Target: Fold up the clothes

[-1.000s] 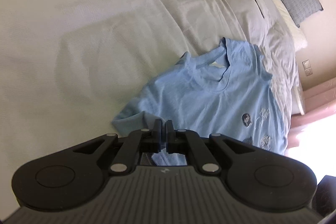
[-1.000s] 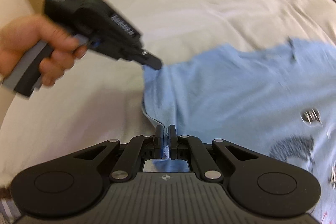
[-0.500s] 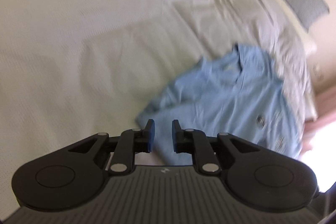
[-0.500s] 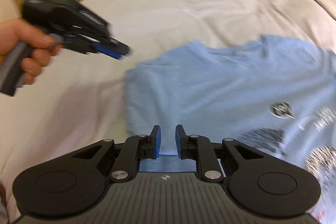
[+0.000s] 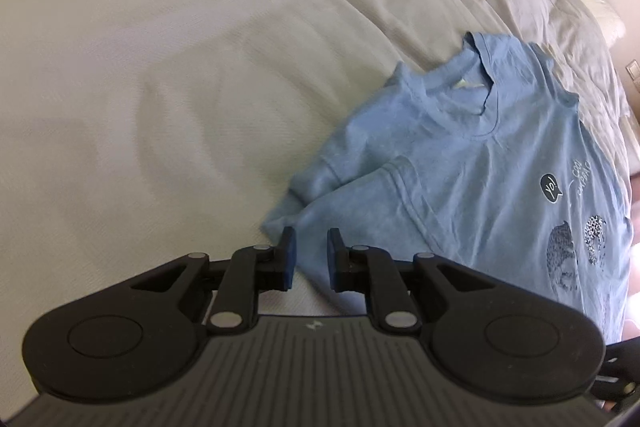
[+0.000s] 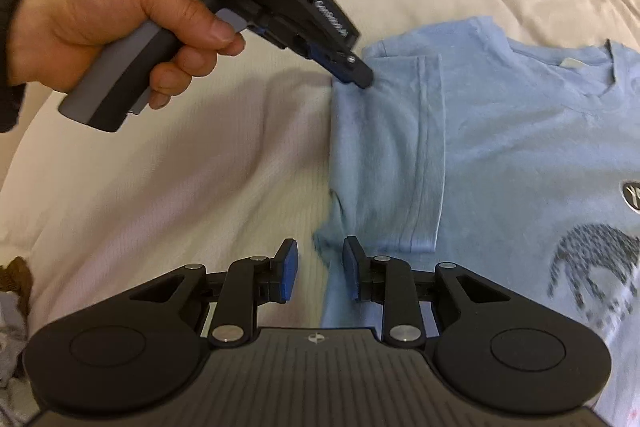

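Blue T-shirt (image 6: 520, 155) flat on bed (image 5: 180, 67), print up; one sleeve (image 6: 400, 155) folded inward over chest, likely to square side edge; left hand-held gripper (image 5: 311, 254) narrowly parted, empty, over sleeve fold; right hand-held gripper (image 6: 317, 269) opening, pads clear of shirt edge lying between them; likely just-released side fold.

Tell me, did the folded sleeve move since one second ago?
Yes. The sleeve, then clamped, now lies flat on the shirt, inward from the bedcover.
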The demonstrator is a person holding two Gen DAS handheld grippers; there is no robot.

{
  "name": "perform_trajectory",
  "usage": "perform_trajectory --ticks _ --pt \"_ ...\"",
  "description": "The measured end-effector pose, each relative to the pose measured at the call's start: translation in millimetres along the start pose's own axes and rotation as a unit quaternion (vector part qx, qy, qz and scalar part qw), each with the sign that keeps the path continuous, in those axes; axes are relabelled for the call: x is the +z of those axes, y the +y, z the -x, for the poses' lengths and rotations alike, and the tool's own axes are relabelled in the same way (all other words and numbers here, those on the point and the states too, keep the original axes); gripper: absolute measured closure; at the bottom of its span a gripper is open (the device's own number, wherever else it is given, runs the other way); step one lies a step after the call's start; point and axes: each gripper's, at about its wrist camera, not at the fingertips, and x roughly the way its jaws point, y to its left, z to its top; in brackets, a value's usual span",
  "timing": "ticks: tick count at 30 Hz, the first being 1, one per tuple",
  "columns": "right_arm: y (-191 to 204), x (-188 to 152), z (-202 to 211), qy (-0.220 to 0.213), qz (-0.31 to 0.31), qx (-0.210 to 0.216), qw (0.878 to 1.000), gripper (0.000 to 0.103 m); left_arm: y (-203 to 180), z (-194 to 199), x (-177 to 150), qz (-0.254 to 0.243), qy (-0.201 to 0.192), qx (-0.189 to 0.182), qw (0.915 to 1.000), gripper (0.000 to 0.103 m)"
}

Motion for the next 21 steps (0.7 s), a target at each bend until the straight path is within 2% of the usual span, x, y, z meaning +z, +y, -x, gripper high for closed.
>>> perform_trajectory --ticks 4,10,13,16,21 --pt "0.9 -12.3 35.8 -0.012 -0.009 -0.010 1.000 0.073 -14.7 37.5 -16.6 0.005 -0.017 0.015 0.9997 0.091" --pt "-16.4 -31.4 99.3 -0.024 -0.005 -0.060 0.998 0.067 -76.7 74.2 -38.4 -0.012 -0.029 0.031 0.9990 0.083" --pt "-41.6 -37.6 133.5 -0.034 -0.013 -0.096 0.995 0.061 -120.6 79.3 -38.0 -0.023 -0.031 0.029 0.9988 0.080" --pt "-75.5 -41.9 161.1 -0.041 -0.028 -0.123 0.991 0.059 -173.1 79.2 -28.5 -0.057 -0.042 0.029 0.9971 0.077" --pt "-156.8 -39.1 204.2 -0.060 -0.056 -0.153 0.985 0.058 -275.2 61.4 -4.4 -0.139 -0.059 0.058 0.9869 0.073"
